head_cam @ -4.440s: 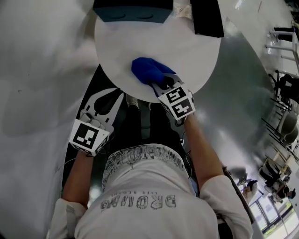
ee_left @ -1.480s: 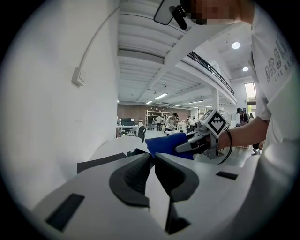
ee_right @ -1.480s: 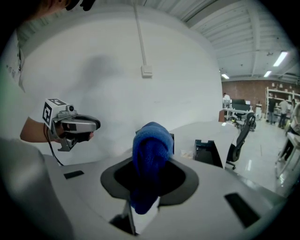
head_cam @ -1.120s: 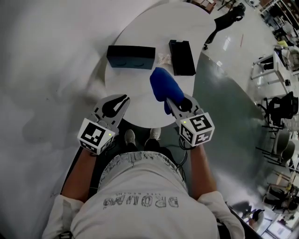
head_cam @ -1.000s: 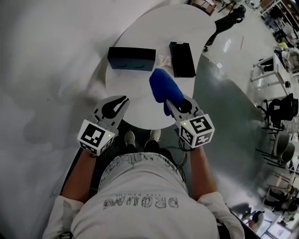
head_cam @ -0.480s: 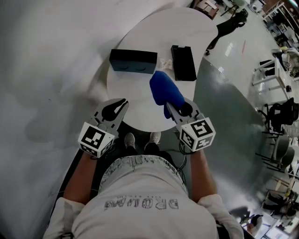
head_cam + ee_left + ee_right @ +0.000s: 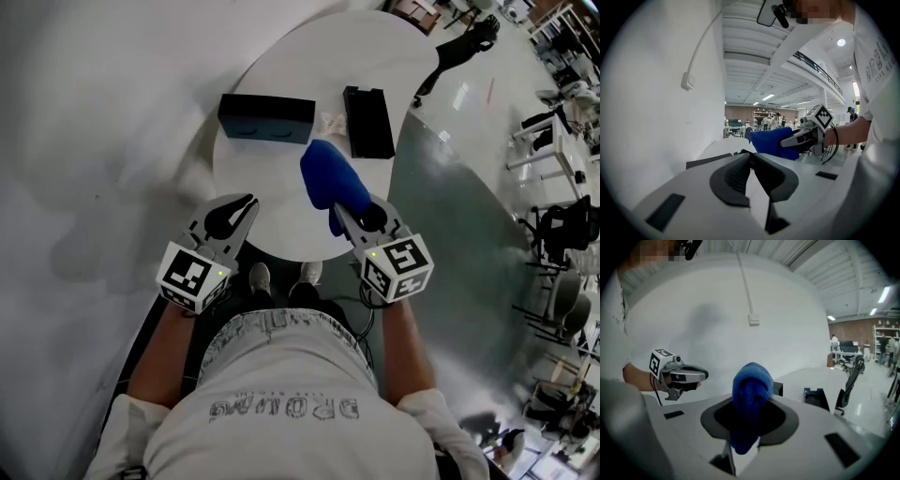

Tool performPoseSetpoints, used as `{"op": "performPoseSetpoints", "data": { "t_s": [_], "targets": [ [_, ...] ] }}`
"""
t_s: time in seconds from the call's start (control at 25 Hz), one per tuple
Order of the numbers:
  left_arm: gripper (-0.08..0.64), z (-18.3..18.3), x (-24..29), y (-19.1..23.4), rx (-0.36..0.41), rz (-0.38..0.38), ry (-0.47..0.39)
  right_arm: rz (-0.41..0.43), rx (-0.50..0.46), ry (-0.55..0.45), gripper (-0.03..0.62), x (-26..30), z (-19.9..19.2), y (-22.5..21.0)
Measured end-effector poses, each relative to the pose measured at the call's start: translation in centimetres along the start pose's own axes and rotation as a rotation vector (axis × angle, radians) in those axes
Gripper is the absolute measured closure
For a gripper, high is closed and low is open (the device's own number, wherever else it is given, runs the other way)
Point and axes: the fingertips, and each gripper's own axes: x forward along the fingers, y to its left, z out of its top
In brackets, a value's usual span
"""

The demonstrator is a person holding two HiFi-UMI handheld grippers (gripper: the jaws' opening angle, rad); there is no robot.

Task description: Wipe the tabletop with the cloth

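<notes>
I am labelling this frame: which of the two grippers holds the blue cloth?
The right gripper, with its jaws clamped on the blue cloth. The left gripper has its jaws together with nothing between them.

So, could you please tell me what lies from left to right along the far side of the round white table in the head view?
long black rectangular box → small crumpled white scrap → flat black rectangular case
</notes>
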Motion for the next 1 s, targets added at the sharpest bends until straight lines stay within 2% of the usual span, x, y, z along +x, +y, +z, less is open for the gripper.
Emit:
{"op": "performPoseSetpoints", "data": {
  "t_s": [1.0],
  "targets": [
    [0.515, -0.78, 0.88, -0.06, -0.01, 0.0, 0.007, 0.035, -0.002, 0.036, 0.492, 0.7, -0.79, -0.16]
  ]
}}
